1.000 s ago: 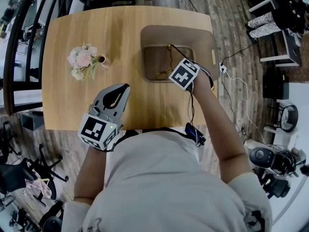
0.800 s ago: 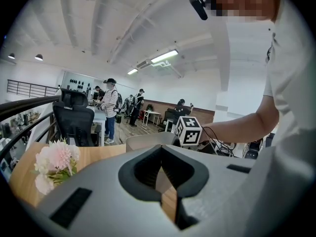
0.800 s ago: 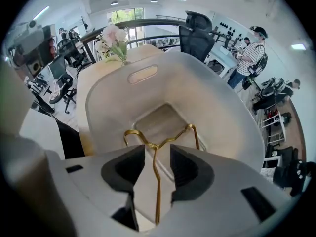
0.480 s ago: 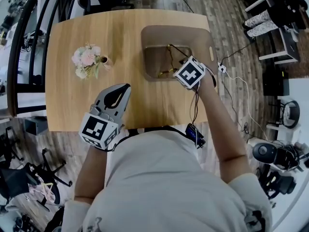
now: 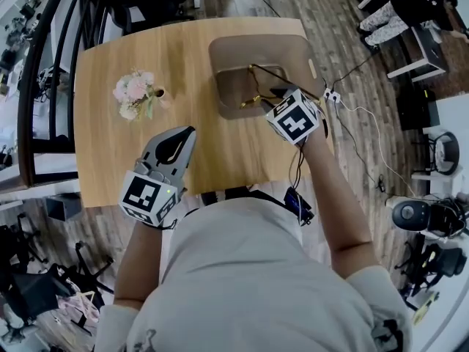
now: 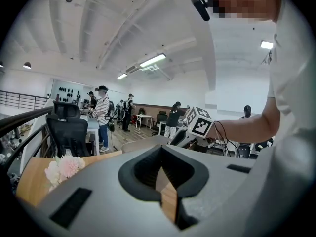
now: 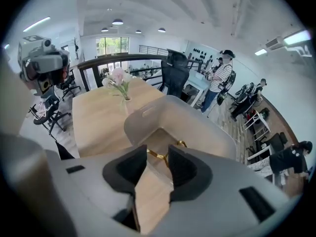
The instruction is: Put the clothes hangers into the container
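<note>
A gold wire hanger [image 5: 254,98] lies in the grey-brown container [image 5: 293,50] at the table's far right, its thin dark upper part leaning toward the near rim. My right gripper [image 5: 271,96] hovers over the container's near right edge. Its jaws are closing, nothing is between the pads, and the hanger [image 7: 180,143] shows just past the fingertips [image 7: 171,150]. Over the table's near edge, my left gripper [image 5: 185,133] is shut and empty. In the left gripper view the pads [image 6: 170,174] meet, and the right gripper's marker cube [image 6: 200,122] shows beyond.
A small vase of pink and white flowers [image 5: 133,94] stands on the wooden table [image 5: 183,57] at the left. White cables [image 5: 366,134] run over the floor right of the table. Office chairs and railings surround it, and people stand far off.
My right gripper has drawn back from inside the container toward its near right rim. The hanger stays in the container. The left gripper has not moved.
</note>
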A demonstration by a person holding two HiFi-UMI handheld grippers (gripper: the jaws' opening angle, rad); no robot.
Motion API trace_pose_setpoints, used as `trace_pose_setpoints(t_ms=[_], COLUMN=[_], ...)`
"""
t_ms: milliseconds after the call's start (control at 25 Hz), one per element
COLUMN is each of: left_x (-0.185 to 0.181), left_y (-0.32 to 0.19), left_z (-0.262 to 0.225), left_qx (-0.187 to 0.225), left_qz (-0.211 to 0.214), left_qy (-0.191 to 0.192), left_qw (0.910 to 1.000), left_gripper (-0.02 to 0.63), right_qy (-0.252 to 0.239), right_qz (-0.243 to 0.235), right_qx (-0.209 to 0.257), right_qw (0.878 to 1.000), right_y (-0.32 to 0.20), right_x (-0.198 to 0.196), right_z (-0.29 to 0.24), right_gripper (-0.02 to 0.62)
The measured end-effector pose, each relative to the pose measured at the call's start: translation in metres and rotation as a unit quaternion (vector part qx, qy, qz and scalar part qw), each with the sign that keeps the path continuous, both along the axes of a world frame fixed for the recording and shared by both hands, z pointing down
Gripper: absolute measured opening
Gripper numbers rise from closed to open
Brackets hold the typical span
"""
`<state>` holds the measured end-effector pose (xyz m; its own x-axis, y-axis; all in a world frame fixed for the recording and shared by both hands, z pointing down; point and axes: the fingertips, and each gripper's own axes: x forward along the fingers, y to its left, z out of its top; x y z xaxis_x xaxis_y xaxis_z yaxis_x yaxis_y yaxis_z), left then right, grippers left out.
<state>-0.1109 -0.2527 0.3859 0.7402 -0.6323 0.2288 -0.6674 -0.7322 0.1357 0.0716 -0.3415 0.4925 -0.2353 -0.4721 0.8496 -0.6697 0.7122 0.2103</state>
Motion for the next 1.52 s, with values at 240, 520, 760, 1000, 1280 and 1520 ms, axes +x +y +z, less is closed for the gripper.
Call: trace_pose_setpoints(t_ms=[240, 520, 760, 1000, 1280, 1520], left_x=[-0.005, -0.015, -0.021, -0.016, 0.000, 0.027], left_y=[0.021, 0.041, 0.061, 0.076, 0.087, 0.101], left_z=[-0.009, -0.016, -0.012, -0.008, -0.005, -0.006], left_qx=[0.013, 0.030, 0.029, 0.027, 0.022, 0.024], left_qz=[0.020, 0.035, 0.047, 0.063, 0.068, 0.064], left_qy=[-0.003, -0.003, -0.005, -0.003, -0.007, -0.012], left_qw=[0.9997, 0.9989, 0.9984, 0.9977, 0.9974, 0.9976], left_gripper=[0.006, 0.006, 0.006, 0.006, 0.006, 0.006], right_qy=[-0.036, -0.065, -0.097, -0.121, -0.135, -0.138], right_qz=[0.029, 0.023, 0.045, 0.050, 0.055, 0.042], right_qx=[0.057, 0.135, 0.180, 0.197, 0.193, 0.203], right_qw=[0.997, 0.988, 0.978, 0.972, 0.970, 0.969], right_y=[0.034, 0.075, 0.112, 0.144, 0.164, 0.180], right_x=[-0.005, -0.022, -0.029, -0.027, -0.007, 0.016], right_z=[-0.029, -0.063, -0.086, -0.094, -0.092, -0.096], right_gripper=[0.102, 0.063, 0.027, 0.005, 0.005, 0.005])
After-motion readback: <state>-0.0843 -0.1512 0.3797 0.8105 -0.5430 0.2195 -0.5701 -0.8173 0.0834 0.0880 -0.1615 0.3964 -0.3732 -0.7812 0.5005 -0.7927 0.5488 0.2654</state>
